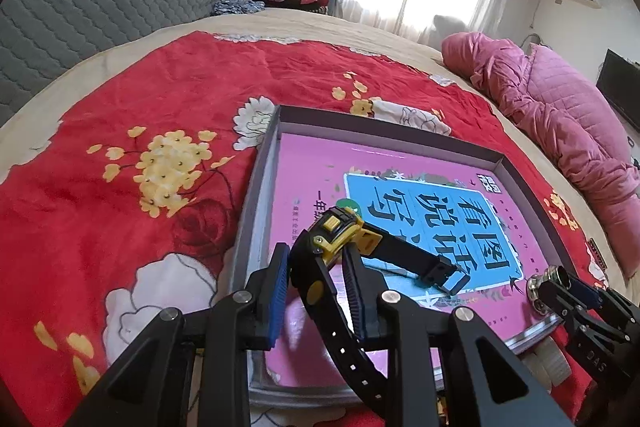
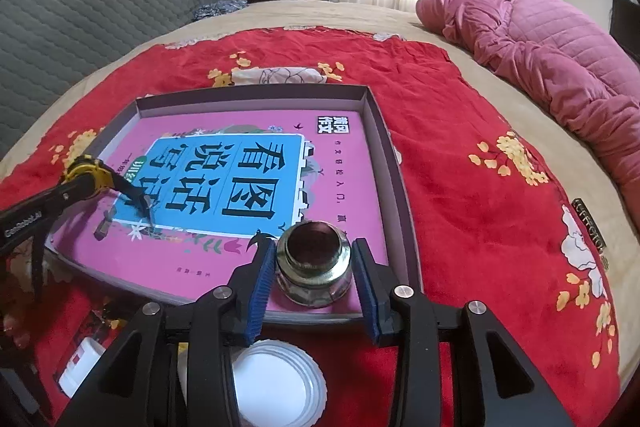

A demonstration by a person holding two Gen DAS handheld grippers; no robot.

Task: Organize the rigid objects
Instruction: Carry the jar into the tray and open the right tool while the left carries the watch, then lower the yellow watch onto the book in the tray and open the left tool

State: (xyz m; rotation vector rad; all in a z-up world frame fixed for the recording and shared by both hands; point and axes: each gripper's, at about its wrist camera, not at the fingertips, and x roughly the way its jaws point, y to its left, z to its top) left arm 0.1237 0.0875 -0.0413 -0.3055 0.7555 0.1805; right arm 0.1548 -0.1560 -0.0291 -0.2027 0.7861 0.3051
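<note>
the left gripper [image 1: 316,291] has its blue pads on both sides of a black and yellow watch [image 1: 340,235], and the jaws are closed only as far as the watch body lets them. the watch is lifted above the shallow grey box [image 1: 256,179]; one strap hangs down between the fingers and the other strap reaches out over the pink book [image 2: 340,163] that lies flat in the box. from the right wrist view, the end of that strap seems to touch the blue panel of the book cover, but i cannot tell it for sure.

the right gripper [image 2: 314,267] stands around a small glass jar [image 2: 314,259]. the jar is upright on the near right corner of the book, and its mouth has no lid on it. both pads are just beside the glass, and it is not clear if they press it.

the box rests on a red flowered blanket [image 2: 460,131]. a white round lid [image 2: 276,383] lies on the blanket under the right gripper, outside the box.
</note>
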